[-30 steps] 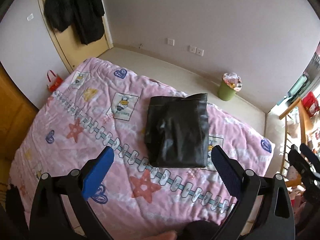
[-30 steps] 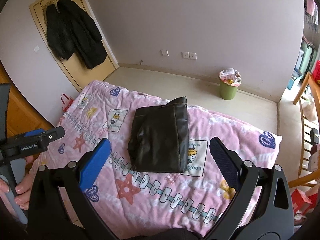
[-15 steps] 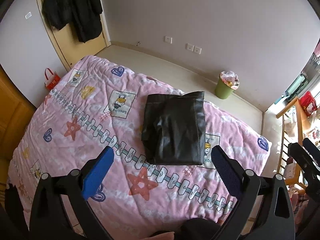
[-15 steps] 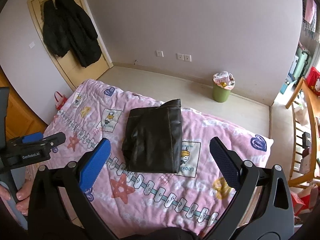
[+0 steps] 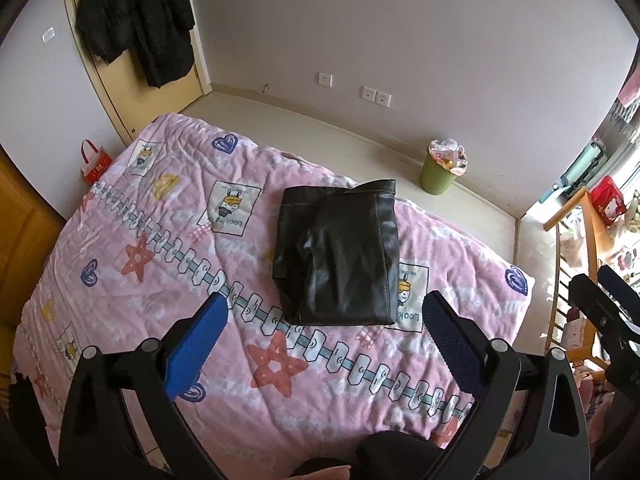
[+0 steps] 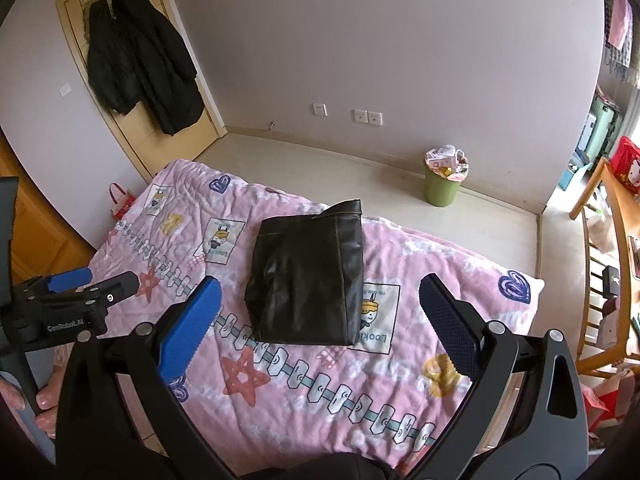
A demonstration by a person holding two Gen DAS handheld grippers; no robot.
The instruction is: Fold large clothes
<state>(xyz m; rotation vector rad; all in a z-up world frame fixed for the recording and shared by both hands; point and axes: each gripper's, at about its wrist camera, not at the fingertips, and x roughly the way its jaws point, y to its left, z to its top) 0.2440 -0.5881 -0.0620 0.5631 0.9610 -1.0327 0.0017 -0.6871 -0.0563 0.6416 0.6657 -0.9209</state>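
Note:
A black leather garment (image 5: 338, 256) lies folded into a compact rectangle on the pink patterned quilt (image 5: 140, 240); it also shows in the right wrist view (image 6: 308, 276). My left gripper (image 5: 326, 336) is open and empty, held well above the bed's near side. My right gripper (image 6: 320, 316) is open and empty, also raised above the near side. The left gripper also shows at the left edge of the right wrist view (image 6: 76, 300), and the right gripper at the right edge of the left wrist view (image 5: 600, 300).
A green bin (image 5: 438, 172) stands on the floor by the far wall. Black coats (image 5: 136, 16) hang on the door. A red bag (image 5: 94, 162) sits beside the bed at left. A wooden rack (image 5: 576, 248) stands at right.
Both grippers have pulled back and risen away from the folded garment, which now looks smaller and farther. Both jaws stay open.

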